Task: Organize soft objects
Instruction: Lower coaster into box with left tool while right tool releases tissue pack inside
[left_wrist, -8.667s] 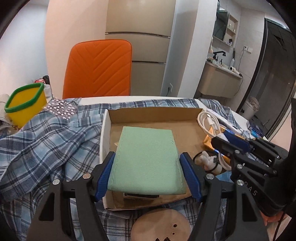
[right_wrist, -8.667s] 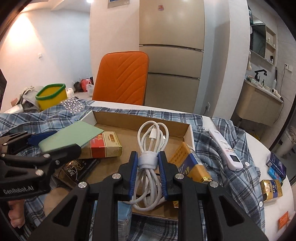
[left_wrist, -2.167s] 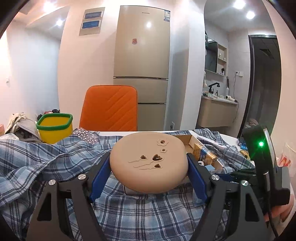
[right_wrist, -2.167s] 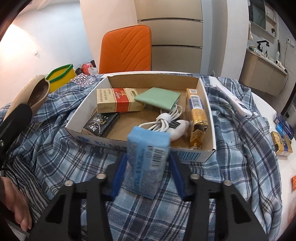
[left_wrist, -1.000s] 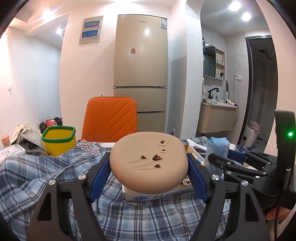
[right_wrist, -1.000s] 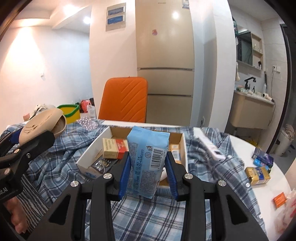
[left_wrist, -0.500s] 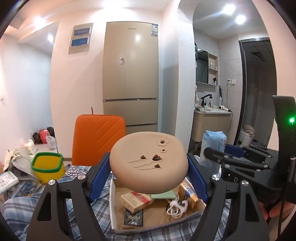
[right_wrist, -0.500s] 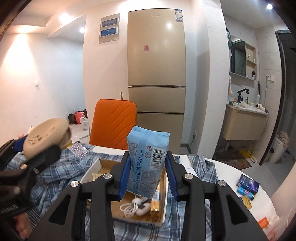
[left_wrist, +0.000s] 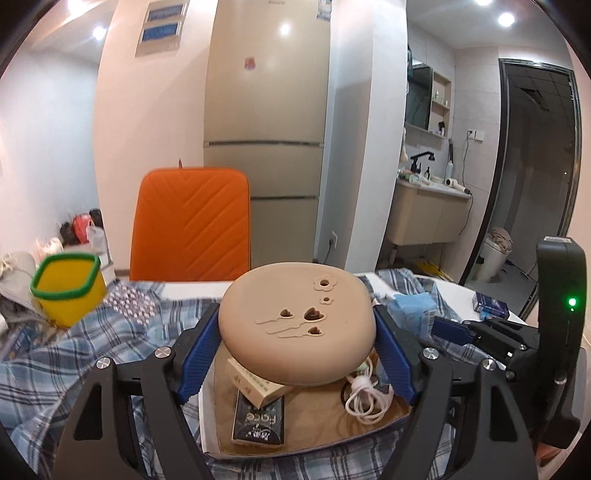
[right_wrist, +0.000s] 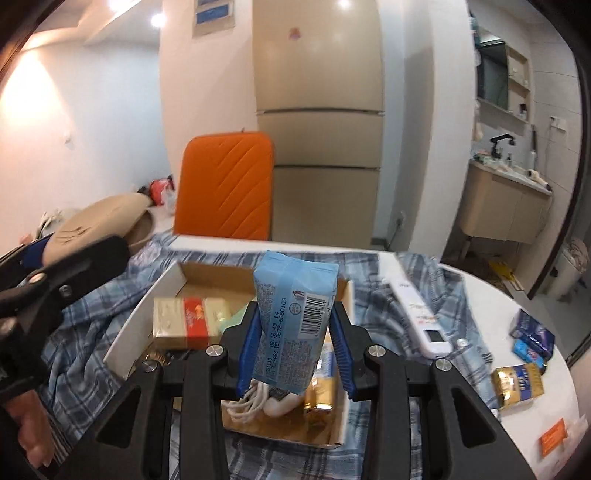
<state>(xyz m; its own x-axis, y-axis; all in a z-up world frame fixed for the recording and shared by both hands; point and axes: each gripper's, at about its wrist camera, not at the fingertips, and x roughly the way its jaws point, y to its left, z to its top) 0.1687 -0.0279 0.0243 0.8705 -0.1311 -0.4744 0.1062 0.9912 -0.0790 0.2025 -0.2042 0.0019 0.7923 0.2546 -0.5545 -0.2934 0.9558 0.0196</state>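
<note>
My left gripper (left_wrist: 297, 356) is shut on a round tan soft pad (left_wrist: 295, 321) with heart and flower cut-outs, held above the cardboard box (left_wrist: 208, 413). In the right wrist view, my right gripper (right_wrist: 293, 350) is shut on a light blue tissue pack (right_wrist: 293, 317), upright over the same box (right_wrist: 147, 310). The box holds a red and cream carton (right_wrist: 188, 321), a black packet (left_wrist: 258, 424), a coiled white cable (left_wrist: 364, 400), a gold pack (right_wrist: 321, 391) and a green pouch (right_wrist: 231, 315). The tan pad (right_wrist: 103, 218) shows at the left, with the left gripper's black arm below it.
A blue plaid cloth (left_wrist: 66, 354) covers the round white table (right_wrist: 532, 321). A yellow bin with a green rim (left_wrist: 66, 288) and an orange chair (left_wrist: 192, 221) stand behind. A white remote (right_wrist: 417, 314), small blue boxes (right_wrist: 532, 338) and a gold box (right_wrist: 517, 380) lie right of the box.
Both grippers, still holding the pad and the tissue pack, have come down and forward over the box; the box now fills more of both views than half a second ago.
</note>
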